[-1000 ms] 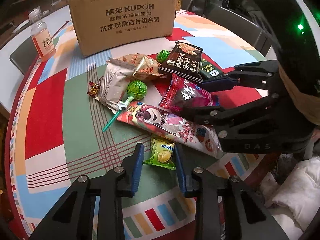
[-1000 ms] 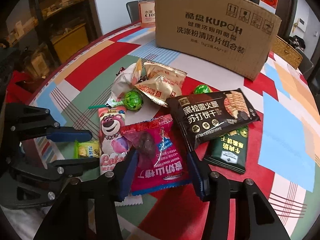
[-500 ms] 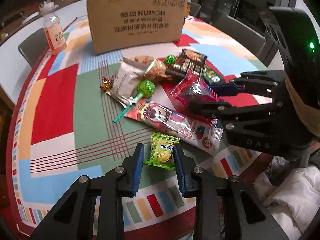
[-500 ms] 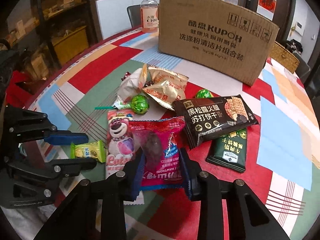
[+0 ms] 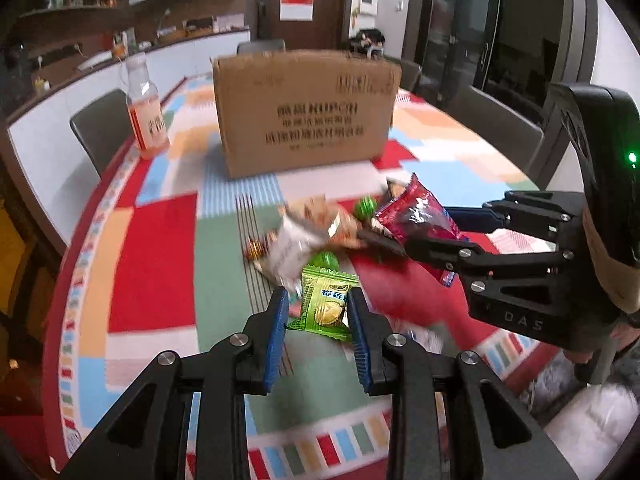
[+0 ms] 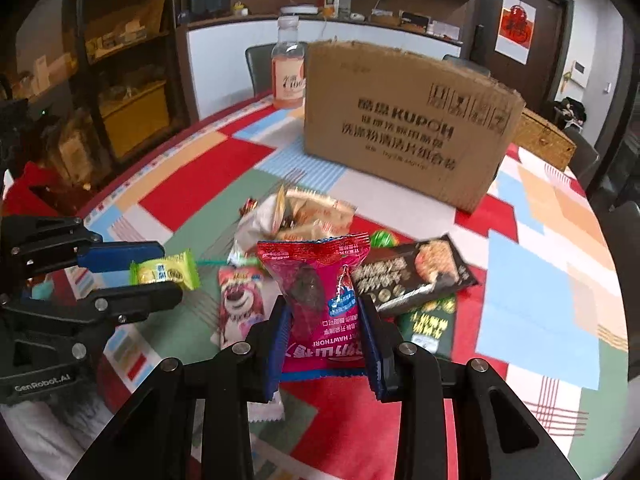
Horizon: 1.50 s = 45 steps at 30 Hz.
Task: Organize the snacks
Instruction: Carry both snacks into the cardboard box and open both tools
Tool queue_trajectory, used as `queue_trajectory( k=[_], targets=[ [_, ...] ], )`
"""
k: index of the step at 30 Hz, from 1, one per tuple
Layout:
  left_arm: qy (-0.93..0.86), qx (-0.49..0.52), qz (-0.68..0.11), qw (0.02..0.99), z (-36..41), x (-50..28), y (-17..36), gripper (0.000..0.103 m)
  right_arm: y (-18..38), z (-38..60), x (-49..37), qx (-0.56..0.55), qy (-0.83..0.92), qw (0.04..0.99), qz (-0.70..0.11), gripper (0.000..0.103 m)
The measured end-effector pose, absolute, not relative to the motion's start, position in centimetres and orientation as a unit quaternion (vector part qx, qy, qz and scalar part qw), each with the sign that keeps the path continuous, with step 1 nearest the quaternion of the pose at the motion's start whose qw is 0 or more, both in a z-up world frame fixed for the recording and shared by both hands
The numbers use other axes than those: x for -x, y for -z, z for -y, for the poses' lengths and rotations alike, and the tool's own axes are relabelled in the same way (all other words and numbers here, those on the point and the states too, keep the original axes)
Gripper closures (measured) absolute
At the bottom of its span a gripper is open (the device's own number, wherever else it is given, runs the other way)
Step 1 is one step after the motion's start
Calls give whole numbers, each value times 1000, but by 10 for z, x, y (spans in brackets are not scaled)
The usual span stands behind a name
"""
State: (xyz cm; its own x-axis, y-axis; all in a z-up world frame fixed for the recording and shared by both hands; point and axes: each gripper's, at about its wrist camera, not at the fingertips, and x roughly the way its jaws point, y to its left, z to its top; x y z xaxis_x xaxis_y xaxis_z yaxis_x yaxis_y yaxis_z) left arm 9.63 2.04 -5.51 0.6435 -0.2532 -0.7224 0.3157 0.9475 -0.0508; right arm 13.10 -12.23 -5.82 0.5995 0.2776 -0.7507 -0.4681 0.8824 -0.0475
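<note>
- Snacks sit in a loose pile on the patchwork tablecloth (image 6: 208, 184), all of it in front of the big cardboard box (image 6: 404, 120), which I'll use as the landmark.
- Left gripper (image 5: 318, 312) is pinching a small green durian candy packet (image 5: 326, 304) between its blue pads, and the packet is lifted clear of the cloth, on the near side of the pile as seen from the box.
- Right gripper (image 6: 326, 336) is clamped on a red hawthorn snack bag (image 6: 320, 292), pads pressing both sides, bag standing upright and off the table, also on the near side of the box.
- Still lying on the cloth between the box and the grippers: a crumpled white and tan biscuit bag (image 6: 304, 216), a black cracker pack (image 6: 416, 276), a dark green bar (image 6: 432, 320) tucked under the cracker pack's near edge, and a pink bear wrapper (image 6: 240, 300).
- Green lollipop (image 5: 325, 259) is in the pile too, and another green ball-shaped sweet (image 6: 382, 238) is closer to the box.
- Drink bottle with a peach label (image 6: 289, 76) stands just beside the box's left end in the right wrist view, a bit behind it.
- Pretty blurry overall, so small print on the wrappers is mostly unreadable.
</note>
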Motion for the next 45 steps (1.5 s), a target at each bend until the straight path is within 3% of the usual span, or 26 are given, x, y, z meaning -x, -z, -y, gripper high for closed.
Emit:
queue_trajectory(
  k=[24,45],
  targets=[
    [154,-53,-234,959,2,-205,-55,73,-37,154,-233,57,-152,948,-275,69],
    [125,-31,-297,946,8,-346,-54,72,-48,162,-352,41,-119,950,-287,68]
  ],
)
